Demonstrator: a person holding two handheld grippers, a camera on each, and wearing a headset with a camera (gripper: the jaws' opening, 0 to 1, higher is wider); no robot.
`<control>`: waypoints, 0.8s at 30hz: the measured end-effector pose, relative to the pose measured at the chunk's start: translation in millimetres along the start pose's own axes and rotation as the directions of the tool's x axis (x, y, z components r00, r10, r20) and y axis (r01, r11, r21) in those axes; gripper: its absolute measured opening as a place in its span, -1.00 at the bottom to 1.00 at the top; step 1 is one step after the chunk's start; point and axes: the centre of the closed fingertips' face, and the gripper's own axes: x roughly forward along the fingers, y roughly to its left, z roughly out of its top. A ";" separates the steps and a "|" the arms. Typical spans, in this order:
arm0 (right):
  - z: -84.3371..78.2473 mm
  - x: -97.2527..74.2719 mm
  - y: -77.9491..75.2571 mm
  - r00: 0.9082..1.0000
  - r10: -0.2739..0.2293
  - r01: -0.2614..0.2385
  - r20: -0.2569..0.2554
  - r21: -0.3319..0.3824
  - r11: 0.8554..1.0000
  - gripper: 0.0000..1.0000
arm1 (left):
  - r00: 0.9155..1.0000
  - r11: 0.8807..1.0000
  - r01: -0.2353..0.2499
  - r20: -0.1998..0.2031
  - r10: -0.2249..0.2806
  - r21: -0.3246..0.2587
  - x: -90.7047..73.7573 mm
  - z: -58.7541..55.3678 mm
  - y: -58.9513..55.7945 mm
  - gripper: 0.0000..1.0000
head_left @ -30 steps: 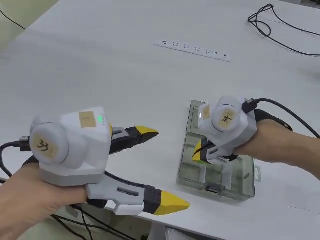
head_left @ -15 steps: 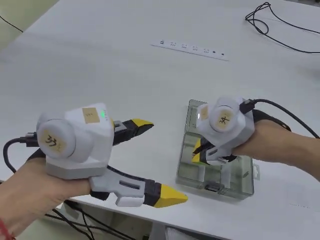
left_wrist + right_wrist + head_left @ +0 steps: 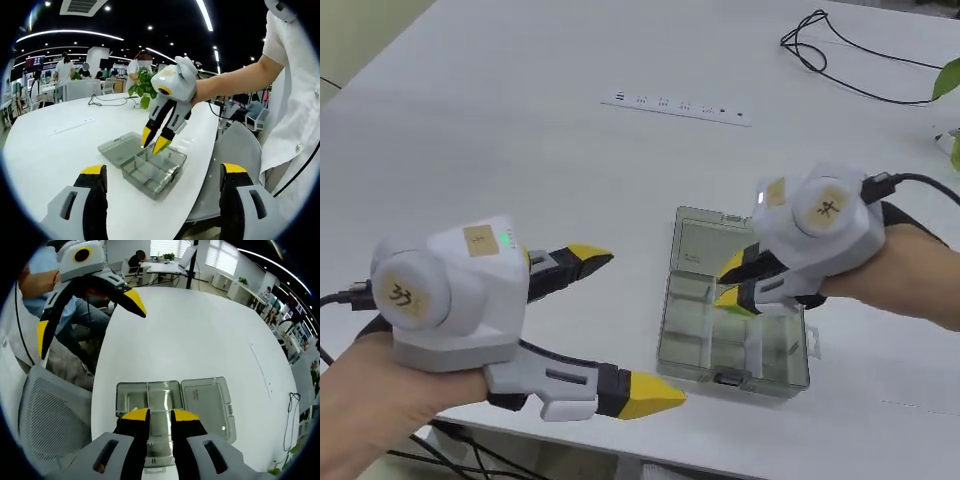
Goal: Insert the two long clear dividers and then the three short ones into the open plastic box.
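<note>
Left hand-held gripper (image 3: 640, 328) gapes idle at 9 o'clock; right hand-held gripper (image 3: 727, 282), nearly closed, grip unclear, could drag the unsteadied box (image 3: 672, 330)

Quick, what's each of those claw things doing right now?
Left gripper: open wide, empty.
Right gripper: nearly shut over the plastic box; whether it pinches anything cannot be told.

On my left gripper (image 3: 162, 169) the jaws stand wide apart. Ahead, the right gripper (image 3: 153, 141) hangs tips-down just above the open plastic box (image 3: 167, 175) on the white table (image 3: 55, 150), yellow tips a narrow gap apart.
</note>
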 end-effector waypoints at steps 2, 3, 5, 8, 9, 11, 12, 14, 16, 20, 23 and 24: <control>-2.8 -16.6 -3.9 0.999 -0.027 0.027 0.022 0.028 0.999 -0.62 | 1.000 1.000 -0.001 0.006 0.001 0.000 0.7 2.2 -0.4 0.90; -4.9 -24.7 -5.6 0.999 -0.041 0.040 0.033 0.043 0.998 -0.61 | 1.000 1.000 0.001 0.006 -0.001 0.002 1.0 2.7 -0.9 0.90; -7.3 -36.7 -5.6 0.997 -0.059 0.055 0.050 0.068 0.996 -0.58 | 1.000 1.000 0.003 0.004 -0.003 0.006 1.3 3.1 -1.5 0.90; -21.9 -53.3 -5.9 0.994 -0.085 0.078 0.062 0.102 0.992 -0.53 | 1.000 1.000 0.008 0.005 -0.008 0.014 1.2 4.6 -3.0 0.90; -25.4 -58.2 -4.8 0.994 -0.090 0.083 0.062 0.107 0.991 -0.52 | 1.000 1.000 0.009 0.005 -0.009 0.014 1.2 4.8 -3.2 0.90; -37.1 -67.3 -2.0 0.994 -0.102 0.096 0.050 0.116 0.989 -0.49 | 1.000 1.000 0.010 0.006 -0.010 0.021 1.1 5.6 -3.4 0.90; -43.3 -70.1 -1.2 0.993 -0.107 0.102 0.042 0.121 0.987 -0.48 | 1.000 1.000 0.010 0.007 -0.010 0.022 1.2 6.0 -3.2 0.90; -60.6 -75.6 2.3 0.994 -0.111 0.107 0.019 0.139 0.984 -0.45 | 1.000 1.000 0.012 0.008 -0.012 0.021 1.4 6.7 -3.5 0.89; -78.9 -78.9 6.6 0.994 -0.110 0.108 0.000 0.150 0.983 -0.41 | 1.000 1.000 0.011 0.011 -0.012 0.025 1.6 8.1 -3.9 0.89; -113.6 -81.0 14.2 0.993 -0.099 0.108 -0.064 0.144 0.984 -0.34 | 1.000 1.000 0.010 0.013 -0.010 0.026 1.8 9.1 -4.2 0.88; -139.3 -79.9 19.5 0.990 -0.075 0.089 -0.121 0.115 0.989 -0.25 | 1.000 1.000 0.006 0.017 -0.007 0.024 1.0 9.9 -4.5 0.88; -145.6 -79.7 20.8 0.988 -0.065 0.080 -0.141 0.103 0.991 -0.24 | 1.000 1.000 0.006 0.016 -0.007 0.024 0.8 9.7 -4.6 0.89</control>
